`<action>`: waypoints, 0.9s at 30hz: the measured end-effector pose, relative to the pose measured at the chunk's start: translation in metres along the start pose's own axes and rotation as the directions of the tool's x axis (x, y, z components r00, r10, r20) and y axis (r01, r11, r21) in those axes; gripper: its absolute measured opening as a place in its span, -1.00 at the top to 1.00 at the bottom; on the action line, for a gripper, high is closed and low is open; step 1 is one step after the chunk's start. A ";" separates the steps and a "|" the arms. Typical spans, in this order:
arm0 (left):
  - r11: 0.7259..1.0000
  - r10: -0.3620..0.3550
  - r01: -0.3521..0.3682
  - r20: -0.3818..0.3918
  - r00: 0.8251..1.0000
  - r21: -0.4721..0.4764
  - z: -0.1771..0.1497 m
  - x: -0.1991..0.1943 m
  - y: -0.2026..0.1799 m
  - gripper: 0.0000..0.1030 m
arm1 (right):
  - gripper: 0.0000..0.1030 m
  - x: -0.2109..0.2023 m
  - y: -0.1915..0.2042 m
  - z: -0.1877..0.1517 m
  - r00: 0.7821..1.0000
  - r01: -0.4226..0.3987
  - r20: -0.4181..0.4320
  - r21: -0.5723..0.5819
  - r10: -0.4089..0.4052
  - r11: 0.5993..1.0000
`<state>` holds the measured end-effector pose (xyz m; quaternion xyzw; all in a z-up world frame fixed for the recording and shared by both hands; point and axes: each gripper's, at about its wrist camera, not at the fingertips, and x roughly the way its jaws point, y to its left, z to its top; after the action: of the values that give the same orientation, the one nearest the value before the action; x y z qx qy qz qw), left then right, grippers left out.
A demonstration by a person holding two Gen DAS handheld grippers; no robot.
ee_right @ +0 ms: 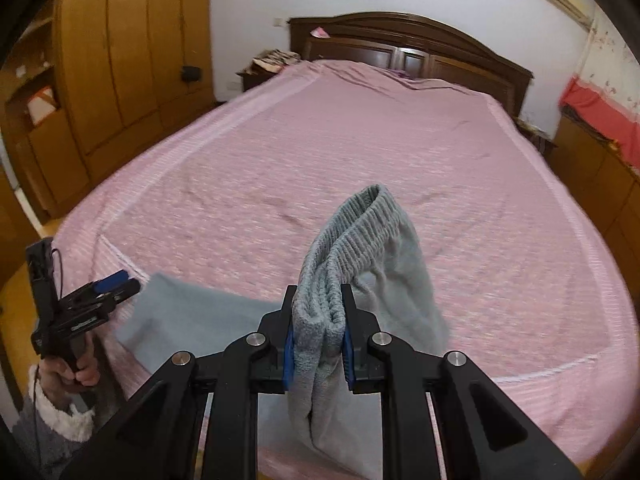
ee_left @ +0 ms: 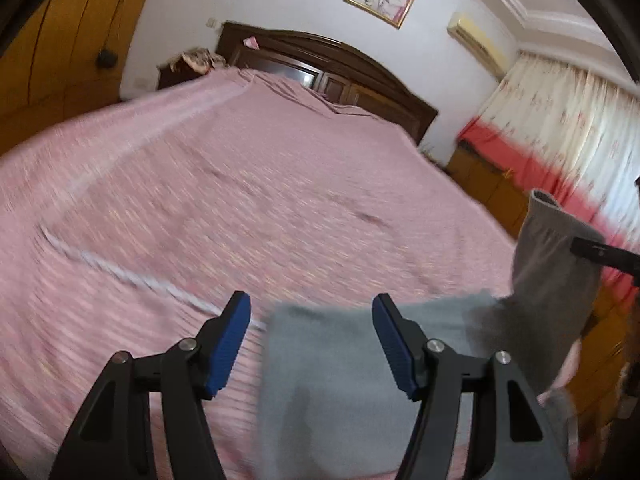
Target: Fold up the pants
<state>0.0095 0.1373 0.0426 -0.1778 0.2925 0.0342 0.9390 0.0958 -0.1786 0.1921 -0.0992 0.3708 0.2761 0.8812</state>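
Because my left view is all blurry, I can hardly make out the pink bedspread (ee_left: 240,184). My left gripper (ee_left: 310,344) is apart over the flat gray pants (ee_right: 192,316). My right gripper (ee_right: 318,340) is clamped on their waistband (ee_right: 352,236). Past the bed are a dark headboard (ee_right: 420,48) and wooden wardrobes (ee_right: 120,60).

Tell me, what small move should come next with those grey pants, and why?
Probably bring the left gripper down to close on the pants lying flat on the pink bedspread. The right gripper already pinches the ribbed waistband and lifts it, while the left stands open over loose cloth, holding nothing.
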 end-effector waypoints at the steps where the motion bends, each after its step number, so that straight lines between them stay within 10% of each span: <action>1: 0.999 0.036 -0.037 0.011 0.999 0.016 0.003 -0.003 0.005 -0.30 | 0.63 0.006 0.007 -0.003 1.000 -0.015 0.008 0.004 0.015 1.000; 10: 0.956 0.036 -0.045 -0.037 0.999 -0.290 -0.012 -0.002 0.088 -0.32 | 0.63 0.067 0.106 -0.025 0.993 -0.087 0.077 -0.059 0.091 0.994; 17: 0.949 0.053 -0.073 -0.071 0.996 -0.307 -0.023 -0.004 0.098 -0.32 | 0.63 0.076 0.172 -0.049 0.976 -0.036 0.196 -0.273 0.092 0.961; 27: 0.948 0.013 -0.040 -0.087 0.996 -0.316 -0.021 0.002 0.097 -0.32 | 0.63 0.113 0.227 -0.078 0.994 0.090 0.093 -0.514 -0.049 0.853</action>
<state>-0.0169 0.2206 -0.0049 -0.3237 0.3245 0.0861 0.8846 -0.0134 0.0261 0.0640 -0.3351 0.2452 0.3369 0.8450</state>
